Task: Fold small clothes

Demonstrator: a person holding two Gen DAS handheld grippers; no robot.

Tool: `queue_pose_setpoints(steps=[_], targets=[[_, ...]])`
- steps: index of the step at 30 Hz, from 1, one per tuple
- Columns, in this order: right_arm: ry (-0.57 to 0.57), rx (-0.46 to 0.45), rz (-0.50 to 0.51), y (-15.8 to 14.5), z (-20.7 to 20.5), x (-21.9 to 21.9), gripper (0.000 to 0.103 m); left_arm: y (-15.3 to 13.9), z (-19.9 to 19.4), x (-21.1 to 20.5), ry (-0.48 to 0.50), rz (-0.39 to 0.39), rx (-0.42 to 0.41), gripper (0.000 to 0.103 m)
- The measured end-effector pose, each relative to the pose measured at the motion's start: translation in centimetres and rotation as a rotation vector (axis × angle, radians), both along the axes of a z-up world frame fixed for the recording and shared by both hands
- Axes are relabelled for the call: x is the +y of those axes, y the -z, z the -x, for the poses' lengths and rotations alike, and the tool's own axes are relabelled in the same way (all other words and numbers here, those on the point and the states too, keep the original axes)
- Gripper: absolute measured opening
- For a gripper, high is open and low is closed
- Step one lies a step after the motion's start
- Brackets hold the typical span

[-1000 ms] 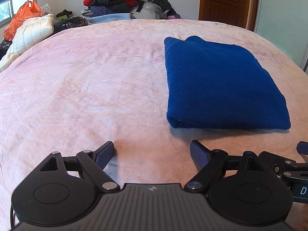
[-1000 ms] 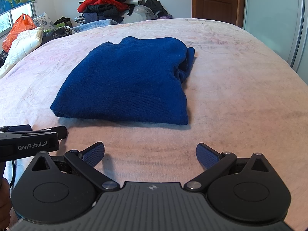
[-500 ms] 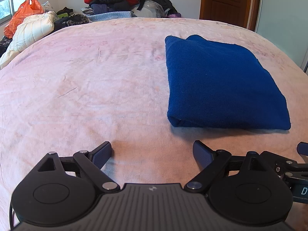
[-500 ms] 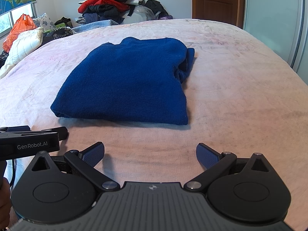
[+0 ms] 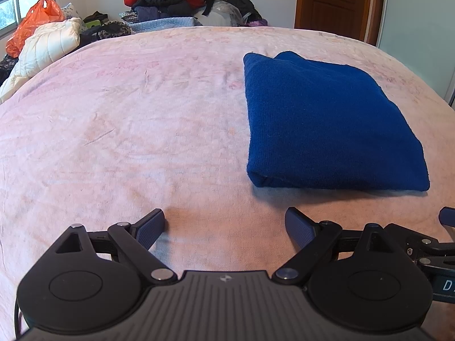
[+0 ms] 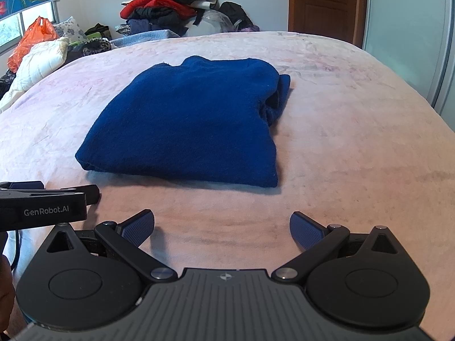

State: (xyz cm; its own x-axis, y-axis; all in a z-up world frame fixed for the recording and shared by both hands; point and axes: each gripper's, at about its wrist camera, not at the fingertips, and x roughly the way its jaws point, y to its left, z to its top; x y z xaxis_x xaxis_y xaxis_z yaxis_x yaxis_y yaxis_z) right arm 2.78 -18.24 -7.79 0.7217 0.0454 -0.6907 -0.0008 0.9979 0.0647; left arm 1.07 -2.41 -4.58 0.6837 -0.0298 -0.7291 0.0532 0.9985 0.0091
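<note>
1. Left tongs (image 5: 224, 226) wide open, nothing between the blue pads (image 5: 149, 227), hovering just above the pink bedspread (image 5: 128, 130).
2. Folded blue sweater (image 5: 321, 119) lies flat on the bed, ahead and to the right of the tongs, not touching them; fold edge faces the camera.
3. Part of the right tongs (image 5: 435, 244) pokes in at the lower right edge, close beside the left one; its state can't be read here.
4. Far side: pile of clothes (image 5: 182, 2) with a red garment on top, white quilted jacket (image 5: 42, 48), orange plastic bag (image 5: 31, 25).
5. Brown wooden door (image 5: 338, 2) at back right.
</note>
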Motion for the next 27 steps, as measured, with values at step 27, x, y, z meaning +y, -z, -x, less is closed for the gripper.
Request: queue_pose_setpoints(steps=[27], targets=[[-0.004, -0.001, -0.002, -0.01, -0.17, -0.3, 0.102, -0.04, -0.09, -0.03, -0.005, 0.003, 0.003, 0.093]])
